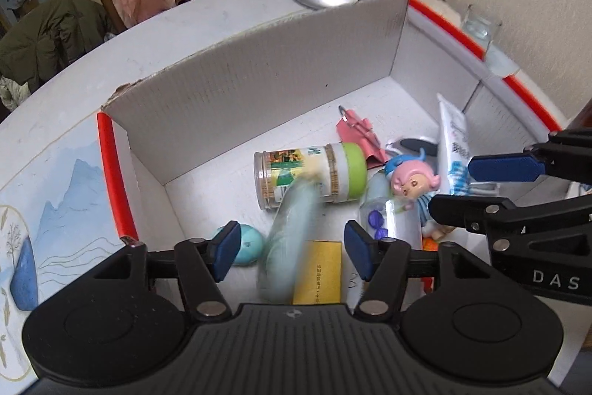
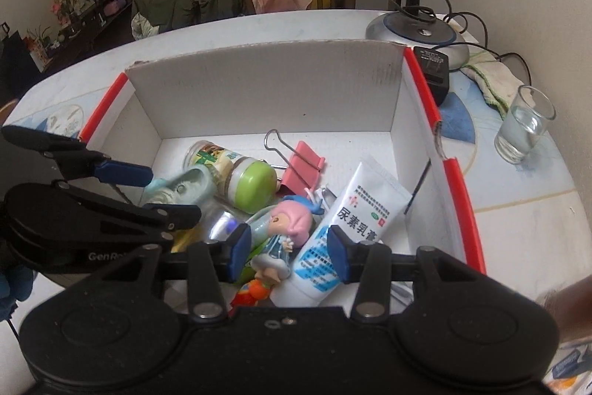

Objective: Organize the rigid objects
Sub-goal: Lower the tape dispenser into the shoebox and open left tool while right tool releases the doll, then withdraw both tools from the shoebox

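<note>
Box [image 2: 266, 99] contains one jar [image 2: 236, 178], one tube [image 2: 355, 213]; both grippers' fingers open, empty.

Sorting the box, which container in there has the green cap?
The clear jar lying on its side mid-box has the lime-green cap; the white tube beside it has none showing.

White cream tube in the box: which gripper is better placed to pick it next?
Right gripper: it hangs open right over the tube; left gripper sits across the box, over a pale green bottle.
</note>
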`<control>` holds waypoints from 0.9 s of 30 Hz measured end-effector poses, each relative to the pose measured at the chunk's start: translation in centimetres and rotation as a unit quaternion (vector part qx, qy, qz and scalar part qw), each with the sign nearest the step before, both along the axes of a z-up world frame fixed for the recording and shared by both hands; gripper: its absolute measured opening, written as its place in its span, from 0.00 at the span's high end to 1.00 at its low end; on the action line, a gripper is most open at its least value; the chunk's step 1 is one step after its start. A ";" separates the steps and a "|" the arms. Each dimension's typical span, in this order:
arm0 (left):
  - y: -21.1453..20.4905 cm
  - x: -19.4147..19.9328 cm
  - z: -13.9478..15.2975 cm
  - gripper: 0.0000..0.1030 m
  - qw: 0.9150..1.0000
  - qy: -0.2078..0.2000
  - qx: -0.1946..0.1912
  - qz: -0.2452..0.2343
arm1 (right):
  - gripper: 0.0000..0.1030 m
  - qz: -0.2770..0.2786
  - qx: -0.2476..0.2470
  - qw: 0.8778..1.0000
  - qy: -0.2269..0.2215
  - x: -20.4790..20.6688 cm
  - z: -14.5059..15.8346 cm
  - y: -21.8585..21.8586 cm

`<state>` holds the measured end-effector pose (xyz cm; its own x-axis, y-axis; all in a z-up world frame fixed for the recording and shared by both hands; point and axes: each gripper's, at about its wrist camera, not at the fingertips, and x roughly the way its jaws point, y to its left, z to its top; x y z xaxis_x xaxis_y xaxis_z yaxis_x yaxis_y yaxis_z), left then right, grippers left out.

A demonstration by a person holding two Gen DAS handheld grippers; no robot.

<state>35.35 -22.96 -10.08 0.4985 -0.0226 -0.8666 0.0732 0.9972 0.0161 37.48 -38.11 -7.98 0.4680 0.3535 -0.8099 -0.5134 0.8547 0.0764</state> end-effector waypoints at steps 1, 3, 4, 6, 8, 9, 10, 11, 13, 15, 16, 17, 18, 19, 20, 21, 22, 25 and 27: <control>0.0 -0.2 0.2 0.38 1.000 -0.003 0.000 0.000 | 0.56 -0.001 0.003 1.000 0.001 -0.1 0.2 -0.1; 0.2 -0.7 0.7 0.37 1.000 -0.008 -0.004 0.003 | 0.55 -0.003 0.006 1.000 0.000 -0.6 0.5 -0.3; 0.3 -1.0 1.0 0.37 1.000 -0.013 -0.009 0.004 | 0.54 -0.005 0.009 1.000 -0.001 -0.8 0.8 -0.4; 0.5 -1.8 1.7 0.37 1.000 -0.025 -0.016 0.005 | 0.53 -0.007 0.016 1.000 -0.004 -1.4 1.3 -0.5; 0.7 -2.7 2.6 0.37 0.999 -0.040 -0.023 0.003 | 0.52 -0.008 0.022 1.000 -0.008 -2.0 1.9 -0.5; 0.8 -3.1 3.0 0.37 0.999 -0.047 -0.025 0.003 | 0.51 -0.008 0.025 1.000 -0.011 -2.3 2.2 -0.5; 0.9 -3.5 3.4 0.37 0.998 -0.053 -0.029 0.003 | 0.50 -0.009 0.027 0.999 -0.014 -2.7 2.5 -0.4; 1.1 -4.0 3.8 0.37 0.998 -0.061 -0.032 0.002 | 0.50 -0.010 0.029 0.999 -0.017 -3.1 2.9 -0.3; 1.4 -5.0 4.7 0.37 0.996 -0.077 -0.037 0.002 | 0.48 -0.010 0.034 0.999 -0.023 -3.9 3.6 -0.1; 1.8 -6.2 5.6 0.37 0.995 -0.096 -0.041 0.000 | 0.45 -0.012 0.037 0.999 -0.030 -4.7 4.2 0.2; 2.0 -6.7 6.1 0.37 0.994 -0.103 -0.042 -0.001 | 0.44 -0.012 0.039 0.999 -0.033 -5.1 4.5 0.3; 2.2 -7.2 6.6 0.37 0.993 -0.111 -0.044 -0.002 | 0.43 -0.010 0.039 0.998 -0.037 -5.6 4.9 0.6; 2.4 -7.8 7.0 0.37 0.992 -0.118 -0.046 -0.002 | 0.41 -0.010 0.037 0.998 -0.043 -6.1 5.2 0.8; 2.7 -8.4 7.4 0.35 0.991 -0.126 -0.048 -0.001 | 0.40 -0.010 0.038 0.998 -0.049 -6.5 5.6 1.0; 3.0 -9.0 7.7 0.35 0.990 -0.134 -0.050 -0.001 | 0.39 -0.011 0.042 0.998 -0.054 -7.0 6.0 1.1; 3.3 -9.6 8.1 0.33 0.989 -0.141 -0.052 -0.001 | 0.38 -0.012 0.046 0.997 -0.058 -7.5 6.3 1.2; 3.6 -10.1 8.4 0.31 0.988 -0.146 -0.055 0.000 | 0.37 -0.014 0.048 0.997 -0.063 -7.9 6.7 1.3; 4.3 -11.7 9.2 0.29 0.985 -0.161 -0.058 -0.001 | 0.31 -0.020 0.057 0.995 -0.074 -9.2 7.7 1.5; 4.9 -12.5 9.5 0.28 0.984 -0.169 -0.062 -0.001 | 0.26 -0.024 0.061 0.994 -0.085 -10.2 8.3 1.5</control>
